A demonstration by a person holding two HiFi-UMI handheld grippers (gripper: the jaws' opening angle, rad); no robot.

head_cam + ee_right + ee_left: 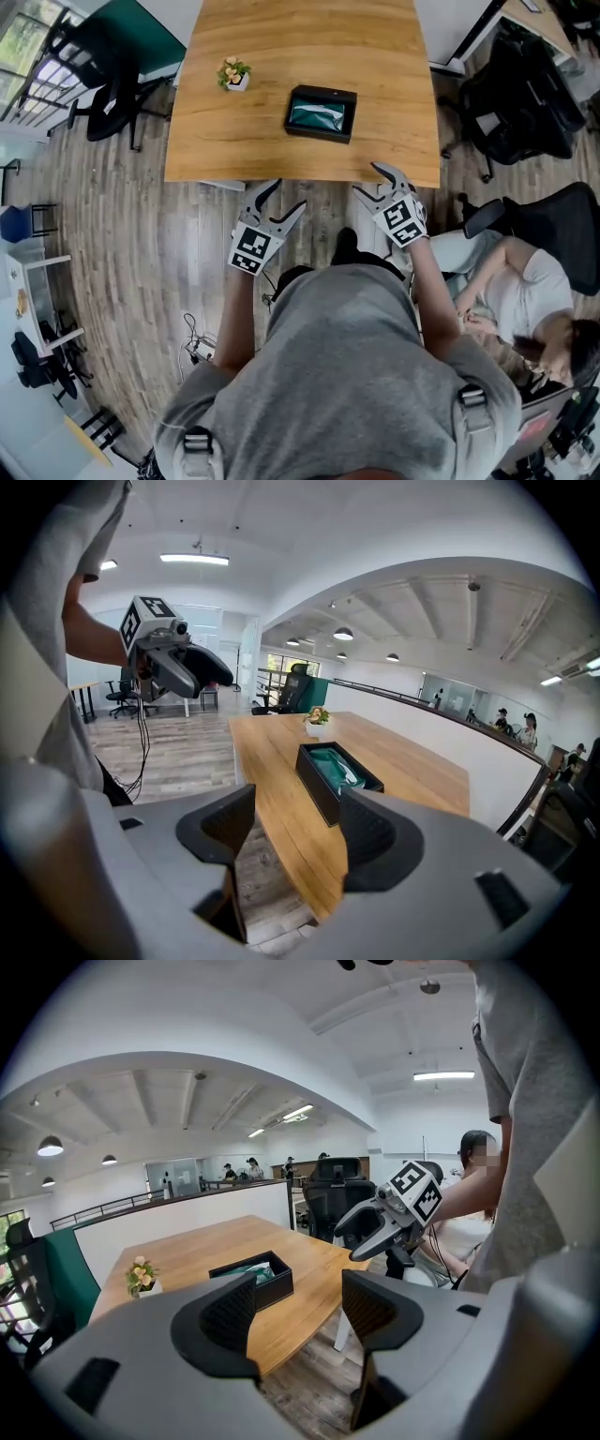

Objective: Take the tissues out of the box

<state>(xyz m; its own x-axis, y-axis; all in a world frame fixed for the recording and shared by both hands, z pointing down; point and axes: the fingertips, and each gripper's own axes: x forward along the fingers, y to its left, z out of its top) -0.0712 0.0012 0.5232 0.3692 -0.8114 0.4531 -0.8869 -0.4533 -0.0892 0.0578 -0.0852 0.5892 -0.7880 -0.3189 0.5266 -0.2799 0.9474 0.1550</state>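
the left gripper (287, 196) hung in the lower middle of the head view, its jaws spread wide with nothing between them. in the left gripper view only the table edge and floor showed through the gap between its dark ribbed pads (228, 1314). the right gripper (372, 180) was level with it, just to the right, its jaws also wide apart and empty; in the right gripper view the gap framed the near edge of the wooden table (281, 817). both grippers were off the table's near edge, over the plank floor (112, 244), and neither touched anything.

further up the frame, on the wooden table (281, 47), sat the black tissue box (321, 92), open at the top, a little right of the table's centre and well apart from both grippers. the teal tissues (319, 115) lay inside it. a small potted plant (233, 73) stood to the box's left. black office chairs stood at the upper left (103, 75) and upper right (525, 94), and a seated person (511, 291) showed at the right edge.
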